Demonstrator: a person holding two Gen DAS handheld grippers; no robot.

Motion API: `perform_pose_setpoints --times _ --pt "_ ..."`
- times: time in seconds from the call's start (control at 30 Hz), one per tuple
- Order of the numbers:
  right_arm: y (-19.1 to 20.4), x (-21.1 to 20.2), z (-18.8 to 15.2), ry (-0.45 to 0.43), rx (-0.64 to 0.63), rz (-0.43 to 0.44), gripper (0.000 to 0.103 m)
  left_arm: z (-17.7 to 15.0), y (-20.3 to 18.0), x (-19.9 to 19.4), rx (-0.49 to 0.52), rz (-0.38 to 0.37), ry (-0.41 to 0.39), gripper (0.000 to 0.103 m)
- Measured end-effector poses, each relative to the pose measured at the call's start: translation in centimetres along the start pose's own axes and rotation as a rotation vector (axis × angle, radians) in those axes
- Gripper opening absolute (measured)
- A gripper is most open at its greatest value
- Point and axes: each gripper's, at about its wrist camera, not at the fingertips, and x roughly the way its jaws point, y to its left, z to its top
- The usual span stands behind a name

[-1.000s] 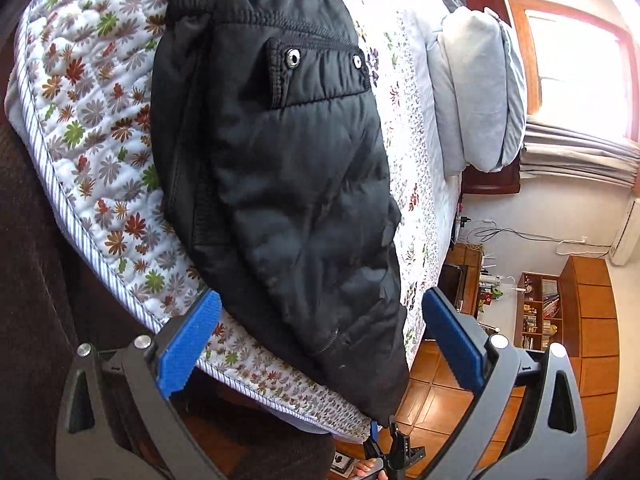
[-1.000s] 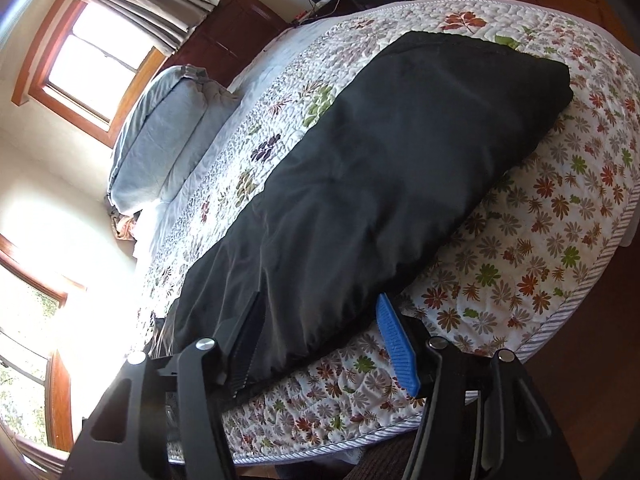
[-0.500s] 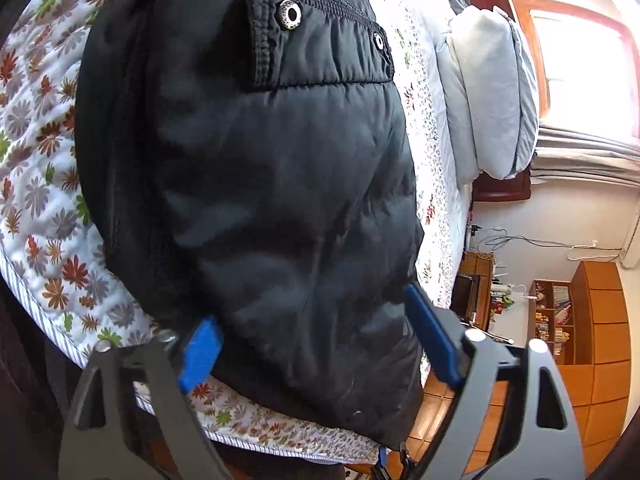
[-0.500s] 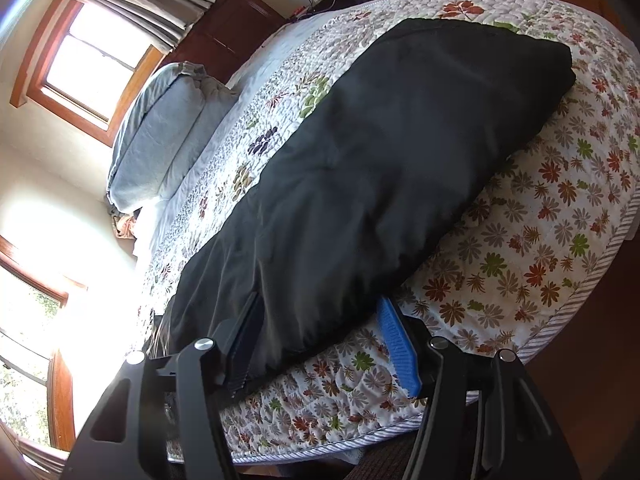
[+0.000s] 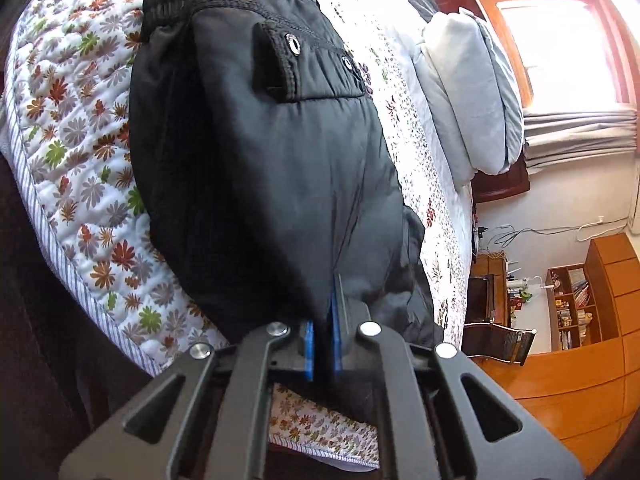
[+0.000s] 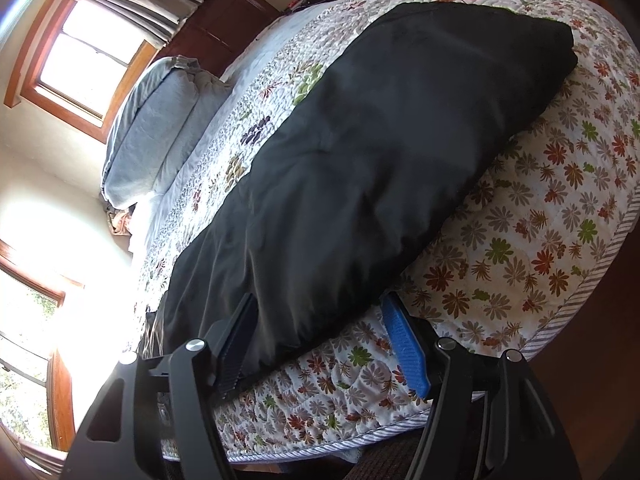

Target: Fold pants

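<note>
Black padded pants (image 5: pixel 260 160) lie lengthwise on a flower-patterned quilt (image 5: pixel 80 160), their waistband and a snap pocket flap at the far end in the left wrist view. My left gripper (image 5: pixel 324 320) is shut on the near edge of the pants, a ridge of black fabric pinched between its blue pads. In the right wrist view the pants (image 6: pixel 380 140) stretch away toward the bed's far corner. My right gripper (image 6: pixel 320 308) straddles their near edge with its jaws opening. The fabric lies against the dark left finger, while the blue right pad (image 6: pixel 404 348) stands apart from it.
Grey pillows (image 5: pixel 472 100) are stacked at the head of the bed by a bright window (image 6: pixel 88 52). The quilt's striped border (image 6: pixel 580 292) marks the mattress edge. Beyond the bed are a wooden shelf unit (image 5: pixel 572 304), a chair (image 5: pixel 500 340) and an orange tiled floor.
My left gripper went from wide open in front of the pants to shut on their near edge, bunching the fabric. The right gripper stayed in place, its jaws slightly wider.
</note>
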Motion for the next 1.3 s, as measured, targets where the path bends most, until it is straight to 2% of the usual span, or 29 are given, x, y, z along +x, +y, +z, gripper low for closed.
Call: perform_pose_setpoints --times 0.13,0.17,0.2,0.3,0.33,0.37,0.4,0.43,0.57,0.67,0.77,0.87,1.0,1.1,1.23,1.3 --pt "0.0 -0.1 0.1 -0.004 -0.016 0.008 0.066 -0.6 1.0 -0.4 -0.016 0.027 0.007 0.009" --pt "-0.1 -0.2 0.1 -0.006 -0.018 0.008 0.066 -0.6 1.4 -0.2 -0.025 0.045 0.017 0.022" --pt "-0.1 -0.2 0.1 -0.006 -0.014 0.009 0.066 -0.5 2.0 -0.1 -0.053 0.057 0.02 0.029" --pt "-0.9 -0.7 0.1 -0.011 0.022 0.033 0.067 -0.2 3.3 -0.7 -0.161 0.0 0.005 0.042" --pt "-1.2 -1.0 0.2 -0.019 0.034 0.041 0.069 -0.1 3.3 -1.4 -0.171 0.001 -0.017 0.056" --pt "-1.7 -1.5 0.3 -0.034 0.049 0.048 0.07 0.1 3.0 -2.1 -0.158 0.034 -0.041 0.08" --pt "-2.2 -2.0 0.4 -0.053 0.064 0.051 0.073 0.3 2.2 -2.9 -0.119 0.102 -0.073 0.089" --pt "-2.8 -2.7 0.6 -0.079 0.085 0.059 0.075 0.4 1.2 -3.6 -0.067 0.149 -0.111 0.092" --pt "-6.3 -5.2 1.3 -0.179 0.204 0.12 0.082 0.4 -3.8 -4.6 0.204 0.243 -0.167 0.092" --pt "-8.9 -6.2 1.7 -0.232 0.274 0.167 0.083 -0.6 -7.5 -4.5 0.418 0.29 -0.224 0.095" --pt "-10.5 -6.4 2.5 -0.267 0.282 0.205 0.083 -1.3 -9.8 -3.7 0.549 0.334 -0.237 0.098" --pt "-11.8 -5.6 3.4 -0.283 0.295 0.268 0.083 -1.4 -10.7 -2.5 0.592 0.37 -0.223 0.1" --pt "-13.4 -3.8 4.6 -0.28 0.334 0.289 0.083 -1.4 -10.5 -0.8 0.613 0.417 -0.179 0.1" --pt "-13.6 -3.7 5.1 -0.319 0.327 0.358 0.083 -1.3 -10.0 0.0 0.635 0.499 -0.158 0.1" --pt "-12.5 -3.2 6.3 -0.314 0.292 0.451 0.083 -1.0 -9.4 1.4 0.675 0.593 -0.105 0.1" --pt "-11.9 -2.5 7.0 -0.299 0.267 0.43 0.083 -0.9 -9.0 1.8 0.683 0.633 -0.09 0.1"
